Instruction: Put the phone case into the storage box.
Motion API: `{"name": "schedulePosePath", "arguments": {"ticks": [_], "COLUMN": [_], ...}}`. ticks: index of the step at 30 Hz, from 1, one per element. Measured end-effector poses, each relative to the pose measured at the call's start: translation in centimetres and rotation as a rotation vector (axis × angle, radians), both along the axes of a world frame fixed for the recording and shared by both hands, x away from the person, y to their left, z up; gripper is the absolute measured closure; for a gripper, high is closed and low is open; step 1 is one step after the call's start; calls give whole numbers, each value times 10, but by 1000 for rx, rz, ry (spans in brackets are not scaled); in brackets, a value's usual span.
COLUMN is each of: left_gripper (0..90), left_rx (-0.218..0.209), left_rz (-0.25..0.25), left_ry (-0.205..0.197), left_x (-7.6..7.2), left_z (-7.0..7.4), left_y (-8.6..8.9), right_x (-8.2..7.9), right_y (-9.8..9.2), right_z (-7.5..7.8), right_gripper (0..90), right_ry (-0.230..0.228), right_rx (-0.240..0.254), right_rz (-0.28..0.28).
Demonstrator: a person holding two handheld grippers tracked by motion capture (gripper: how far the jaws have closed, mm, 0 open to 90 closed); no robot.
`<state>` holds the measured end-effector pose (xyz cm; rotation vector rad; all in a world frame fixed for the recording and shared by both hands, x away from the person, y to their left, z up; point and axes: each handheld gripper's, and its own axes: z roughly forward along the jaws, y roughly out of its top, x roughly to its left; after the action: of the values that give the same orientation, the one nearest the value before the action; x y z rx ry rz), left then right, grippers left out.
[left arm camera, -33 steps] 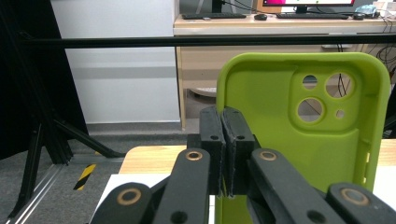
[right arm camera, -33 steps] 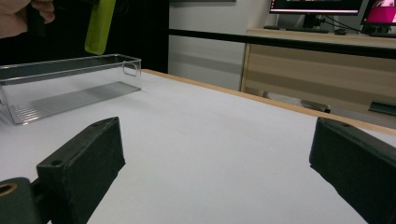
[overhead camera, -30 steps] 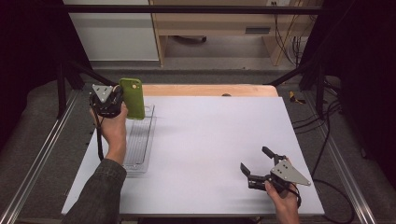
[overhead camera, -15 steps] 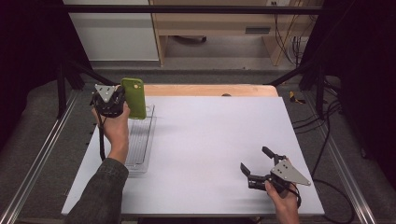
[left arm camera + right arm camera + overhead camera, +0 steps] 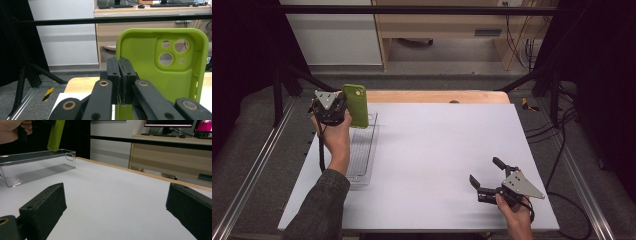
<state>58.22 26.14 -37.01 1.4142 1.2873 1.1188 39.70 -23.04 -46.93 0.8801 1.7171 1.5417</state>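
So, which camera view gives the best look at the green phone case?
The left gripper view: the green phone case is close, showing its inside and camera holes. The high view shows it small, above the clear tray. The right gripper view shows it edge-on.

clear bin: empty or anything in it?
Empty. The bin shows only its bare ribbed floor; the green phone case hangs above it, clamped in the left gripper.
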Motion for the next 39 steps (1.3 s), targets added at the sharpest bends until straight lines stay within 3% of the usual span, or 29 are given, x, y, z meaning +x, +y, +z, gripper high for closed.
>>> {"name": "schedulePosePath", "arguments": {"ticks": [39], "left_gripper": [874], "left_rx": [-10], "left_rz": [8], "left_ry": [37], "left_x": [5], "left_z": [-6], "left_y": [0], "right_x": [0], "right_y": [0], "right_z": [0], "right_gripper": [28], "right_ry": [-1], "right_rx": [-1], "right_rz": [-2]}}
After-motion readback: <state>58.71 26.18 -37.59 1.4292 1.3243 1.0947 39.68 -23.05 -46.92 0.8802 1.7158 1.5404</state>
